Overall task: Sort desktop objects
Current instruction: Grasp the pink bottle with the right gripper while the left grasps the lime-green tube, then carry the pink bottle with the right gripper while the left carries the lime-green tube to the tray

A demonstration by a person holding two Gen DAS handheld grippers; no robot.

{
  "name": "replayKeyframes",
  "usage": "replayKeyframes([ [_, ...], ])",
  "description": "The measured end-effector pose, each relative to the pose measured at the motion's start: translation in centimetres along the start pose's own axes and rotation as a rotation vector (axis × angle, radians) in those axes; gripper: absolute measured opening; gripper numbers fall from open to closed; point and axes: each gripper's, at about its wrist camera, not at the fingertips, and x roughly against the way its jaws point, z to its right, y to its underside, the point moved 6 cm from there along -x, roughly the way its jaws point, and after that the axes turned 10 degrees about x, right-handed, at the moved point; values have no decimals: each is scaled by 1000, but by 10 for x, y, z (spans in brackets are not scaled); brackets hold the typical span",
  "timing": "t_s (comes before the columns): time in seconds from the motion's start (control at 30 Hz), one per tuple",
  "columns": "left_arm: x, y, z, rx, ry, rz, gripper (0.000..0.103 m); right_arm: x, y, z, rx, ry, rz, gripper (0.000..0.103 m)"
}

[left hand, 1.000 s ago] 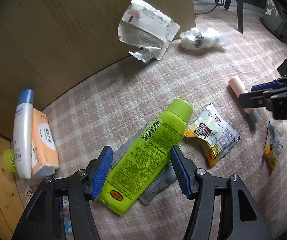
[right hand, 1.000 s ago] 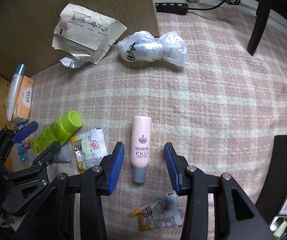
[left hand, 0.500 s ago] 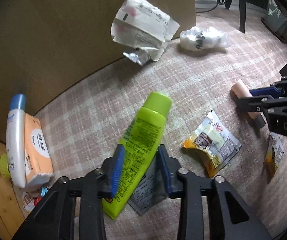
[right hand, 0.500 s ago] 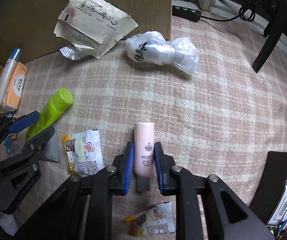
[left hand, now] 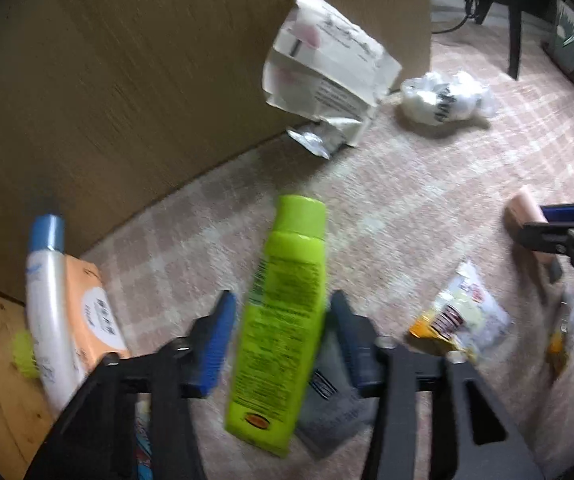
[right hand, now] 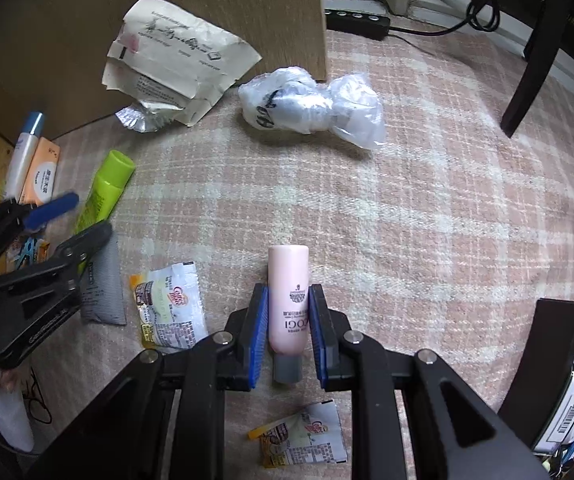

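Observation:
My left gripper (left hand: 281, 320) is shut on a lime green tube (left hand: 285, 312) and holds it off the cloth, cap pointing away; it also shows in the right wrist view (right hand: 105, 190). My right gripper (right hand: 287, 312) is shut on a pink bottle (right hand: 288, 300) with a grey cap toward me, lying on the pink plaid cloth (right hand: 427, 208). The pink bottle's end shows at the right of the left wrist view (left hand: 521, 210).
A wooden board (left hand: 147, 80) stands behind. Crumpled paper packaging (right hand: 175, 64) and a white plastic bag (right hand: 311, 104) lie by it. Snack sachets (right hand: 171, 312) (right hand: 303, 436), a grey pouch (right hand: 101, 292), a white tube (left hand: 47, 300) and a tissue pack (left hand: 95, 316) lie around.
The left gripper has lifted the green tube and swung it toward upright in the frame; the view is blurred by motion. The right gripper stays shut on the pink bottle.

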Motion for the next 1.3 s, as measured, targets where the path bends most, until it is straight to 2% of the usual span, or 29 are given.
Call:
replayKeyframes([
  [0.1,-9,-1,-2,4,14,-28,55,9,-4,0,19,7,-2,20],
  [0.13,-10,-3,-3,18,39,-25,43,10,-5,-3,23,9,-2,20],
  [0.17,-11,-4,-4,36,73,-39,40,10,-6,-3,26,12,-1,20],
  [0.37,-15,-2,-12,99,73,-38,39,10,-10,-7,5,-7,13,20],
  [0.4,-14,-1,-13,109,79,-36,35,12,-10,-6,1,-12,18,20],
  [0.43,-11,0,-14,120,87,-29,22,14,-10,-6,-2,-16,25,20],
  [0.5,-1,1,-18,144,97,-15,15,20,-10,-6,-1,-25,38,20],
  [0.57,3,4,-18,156,119,-24,14,25,-11,-7,3,-31,46,20],
  [0.7,-4,14,-22,152,51,-17,14,34,-9,-11,2,-33,57,20],
  [0.8,-7,13,-22,147,46,-20,14,44,6,-15,2,-31,61,20],
  [0.93,-14,11,-24,125,-11,-33,14,48,20,-16,5,-34,62,20],
  [0.97,-16,11,-26,126,-13,-36,14,43,13,-8,10,-36,61,20],
  [1.13,-22,15,-37,142,-38,-38,13,41,19,-7,5,-38,64,20],
  [1.3,-11,28,-46,207,11,-37,12,48,17,0,-5,-53,83,20],
])
